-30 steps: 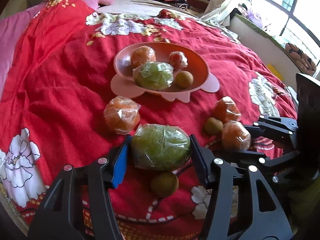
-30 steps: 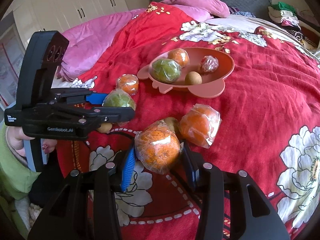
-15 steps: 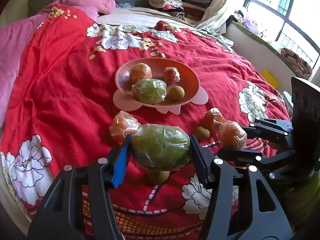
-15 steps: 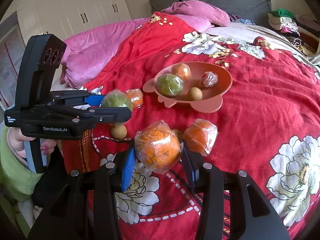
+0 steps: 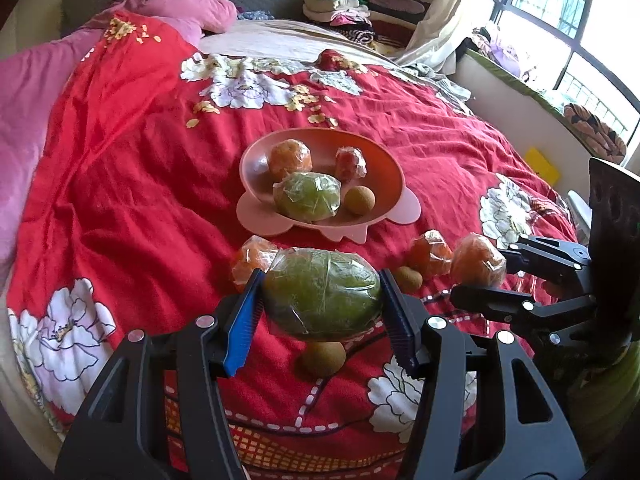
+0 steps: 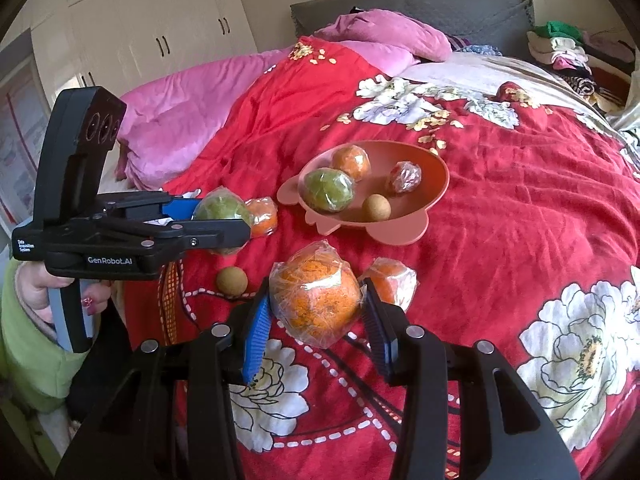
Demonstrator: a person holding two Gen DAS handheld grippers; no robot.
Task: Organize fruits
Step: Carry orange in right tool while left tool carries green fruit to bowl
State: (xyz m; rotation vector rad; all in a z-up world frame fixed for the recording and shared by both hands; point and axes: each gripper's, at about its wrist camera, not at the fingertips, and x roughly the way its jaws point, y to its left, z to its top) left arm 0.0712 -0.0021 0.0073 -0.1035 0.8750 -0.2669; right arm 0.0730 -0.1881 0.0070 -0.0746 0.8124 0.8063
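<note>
My left gripper (image 5: 322,300) is shut on a plastic-wrapped green fruit (image 5: 322,294) and holds it above the red bedspread; it also shows in the right wrist view (image 6: 222,210). My right gripper (image 6: 314,306) is shut on a wrapped orange (image 6: 314,298), held above the bed; that orange shows in the left wrist view (image 5: 478,260). A pink bowl (image 5: 384,164) ahead holds an orange, a green fruit, a small red wrapped fruit and a small brown fruit. Loose on the bedspread lie wrapped oranges (image 5: 430,252) (image 5: 250,262) and small brown fruits (image 5: 323,358) (image 5: 408,279).
The red flowered bedspread (image 5: 140,168) is soft and wrinkled. Pink pillows (image 6: 384,36) and a grey headboard are at the far end. Folded clothes (image 5: 340,8) sit beyond the bed. A window ledge (image 5: 532,100) runs along the right.
Both grippers have risen and drawn back from the bed with their fruits; the bowl and loose fruits look smaller and farther below. Both grips are unchanged.
</note>
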